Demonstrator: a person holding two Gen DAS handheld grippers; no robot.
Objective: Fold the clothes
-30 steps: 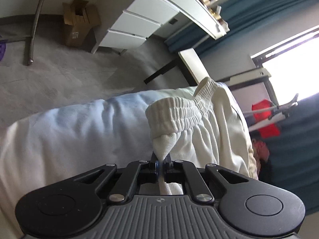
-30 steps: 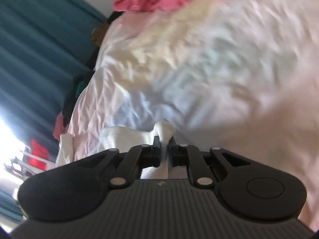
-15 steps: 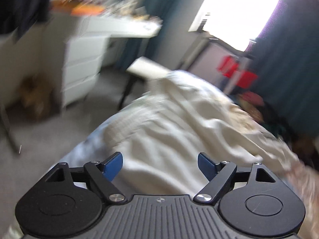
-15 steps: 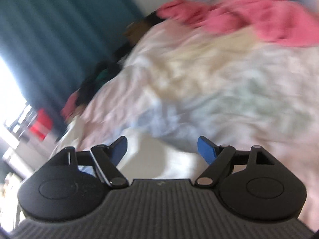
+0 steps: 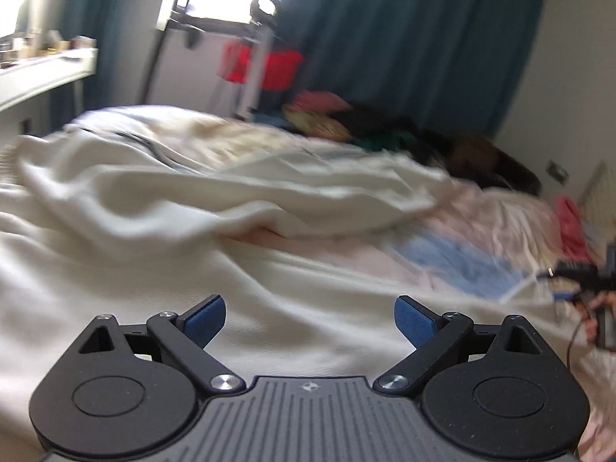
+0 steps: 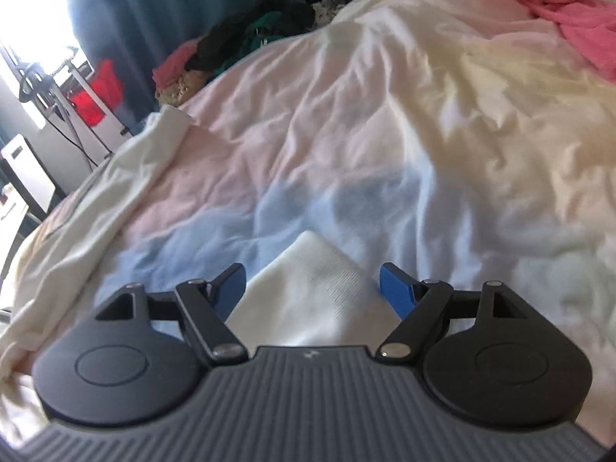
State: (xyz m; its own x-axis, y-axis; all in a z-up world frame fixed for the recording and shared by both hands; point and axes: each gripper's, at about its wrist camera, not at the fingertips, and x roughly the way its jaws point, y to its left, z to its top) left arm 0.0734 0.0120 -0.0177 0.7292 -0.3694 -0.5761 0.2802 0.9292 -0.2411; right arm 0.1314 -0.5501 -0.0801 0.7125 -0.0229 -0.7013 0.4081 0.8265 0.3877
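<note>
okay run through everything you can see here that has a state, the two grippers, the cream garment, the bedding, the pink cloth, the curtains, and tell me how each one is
left gripper: open, jaws just opened wider, nothing between them.
right gripper: open, a white cloth corner lying loose between the jaws, not pinched.
cream garment: released, spread rumpled across the bed.
bedding: wrinkled, unmade.
pink cloth: crumpled heap, unfolded.
curtain: drawn beside a bright window.

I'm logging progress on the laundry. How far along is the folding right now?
Done: little that shows; the cream garment lies rumpled across the bed. In hand: nothing. The left gripper and right gripper have just opened, and a white corner lies loose between the right fingers. Left: folding it, plus the pink garment.
</note>
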